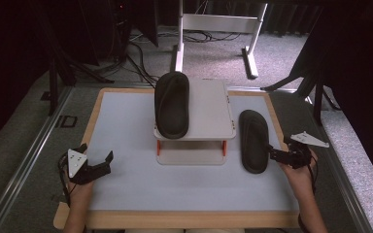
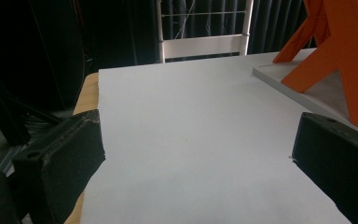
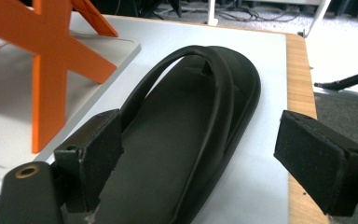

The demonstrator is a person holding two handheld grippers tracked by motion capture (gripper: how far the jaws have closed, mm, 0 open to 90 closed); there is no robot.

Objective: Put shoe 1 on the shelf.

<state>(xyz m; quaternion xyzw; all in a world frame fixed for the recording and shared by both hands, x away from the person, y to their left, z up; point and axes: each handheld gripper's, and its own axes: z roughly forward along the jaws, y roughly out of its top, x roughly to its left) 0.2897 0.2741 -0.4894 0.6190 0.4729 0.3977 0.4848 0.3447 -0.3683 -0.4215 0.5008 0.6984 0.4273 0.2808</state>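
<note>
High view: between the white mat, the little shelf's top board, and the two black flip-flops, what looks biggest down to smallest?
1. White mat, by far the largest.
2. Shelf's top board.
3. The two flip-flops: the one on the shelf looks slightly bigger than the one on the mat, but it sits higher, nearer the camera, so I would not rank them.

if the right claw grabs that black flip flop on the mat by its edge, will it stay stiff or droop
The flip flop looks like thin, flat foam, so probably light and likely to droop from an edge grip. Its matte surface suggests little slipping. The right claw is open around its near end.
</note>
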